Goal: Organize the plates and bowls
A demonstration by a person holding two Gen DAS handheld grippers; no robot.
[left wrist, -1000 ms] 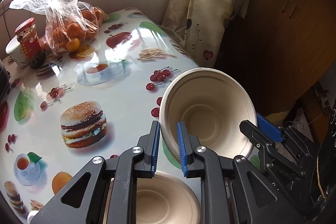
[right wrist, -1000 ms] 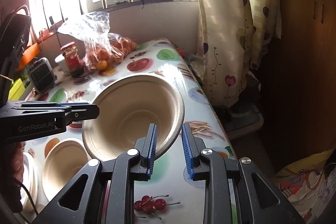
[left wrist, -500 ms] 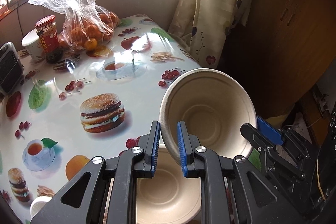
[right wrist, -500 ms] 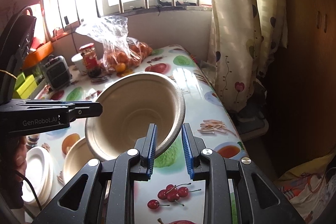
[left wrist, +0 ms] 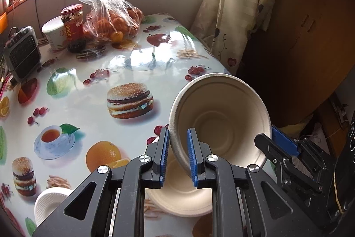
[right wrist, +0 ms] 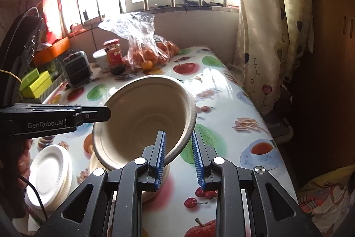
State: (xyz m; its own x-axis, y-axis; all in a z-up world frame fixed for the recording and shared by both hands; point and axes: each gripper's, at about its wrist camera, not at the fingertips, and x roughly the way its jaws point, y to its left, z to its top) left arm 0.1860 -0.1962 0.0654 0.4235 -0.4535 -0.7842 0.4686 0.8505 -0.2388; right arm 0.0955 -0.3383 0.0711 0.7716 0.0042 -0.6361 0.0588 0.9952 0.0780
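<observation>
A beige paper bowl (left wrist: pixel 221 121) hangs tilted above the table, held by its rim from two sides. My left gripper (left wrist: pixel 178 157) is shut on its near-left rim, and my right gripper (left wrist: pixel 269 137) is clamped on the opposite rim. In the right wrist view the same bowl (right wrist: pixel 144 123) faces me, with my right gripper (right wrist: pixel 178 161) shut on its lower right rim and the left gripper (right wrist: pixel 106 113) on its left rim. A second beige bowl (left wrist: pixel 179 192) sits on the table right under it. A stack of white plates (right wrist: pixel 48 177) lies to the left.
At the back stand a plastic bag of oranges (left wrist: pixel 111 21), a red-lidded jar (left wrist: pixel 73 23), a white cup (left wrist: pixel 52 34) and a small grey heater (left wrist: pixel 22 54). A curtain (right wrist: pixel 261 37) hangs past the table's right edge (right wrist: pixel 266 126). A person's hand (right wrist: pixel 22 161) holds the left gripper.
Both grippers have drawn back and slightly up together with the bowl still between them. More of the table, the lower bowl and the white plates have come into sight.
</observation>
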